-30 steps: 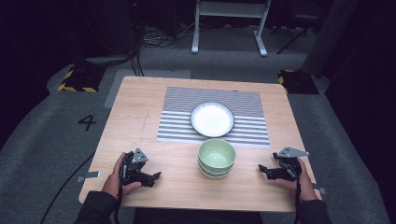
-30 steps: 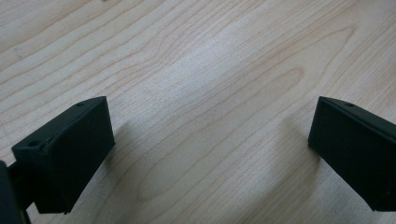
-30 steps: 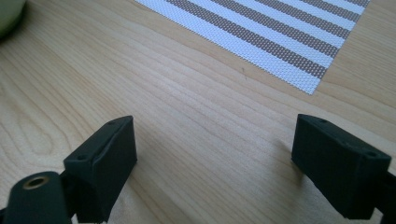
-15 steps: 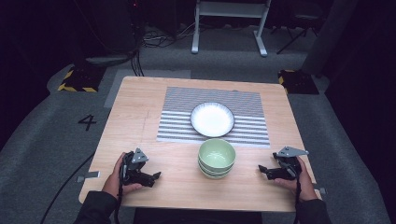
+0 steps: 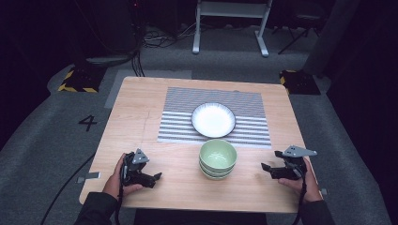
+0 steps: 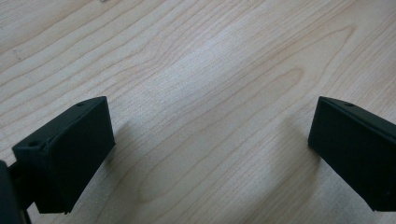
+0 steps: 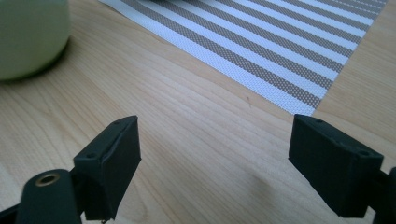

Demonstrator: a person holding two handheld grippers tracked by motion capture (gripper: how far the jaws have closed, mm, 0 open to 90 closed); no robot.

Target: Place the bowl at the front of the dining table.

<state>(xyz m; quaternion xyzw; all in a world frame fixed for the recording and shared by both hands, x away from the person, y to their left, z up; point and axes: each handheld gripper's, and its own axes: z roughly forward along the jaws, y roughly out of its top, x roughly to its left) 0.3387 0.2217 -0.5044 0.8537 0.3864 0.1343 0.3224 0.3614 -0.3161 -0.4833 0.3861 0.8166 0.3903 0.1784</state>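
High view, pale green stacked bowls (image 5: 218, 158) near white plate (image 5: 213, 120), both grippers' fingers spread wide, empty.

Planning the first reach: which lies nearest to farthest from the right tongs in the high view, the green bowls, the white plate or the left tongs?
1. Green bowls, stacked, to its left.
2. White plate, on the striped mat.
3. Left tongs, across the table's near edge.

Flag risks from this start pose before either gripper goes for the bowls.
1. The green bowls are nested in a stack; gripping the top rim might lift or drag the one beneath.
2. The stack sits right at the striped mat's near edge, so a nudge could tip it against that edge.
3. The white plate lies just behind; overshooting may knock it.
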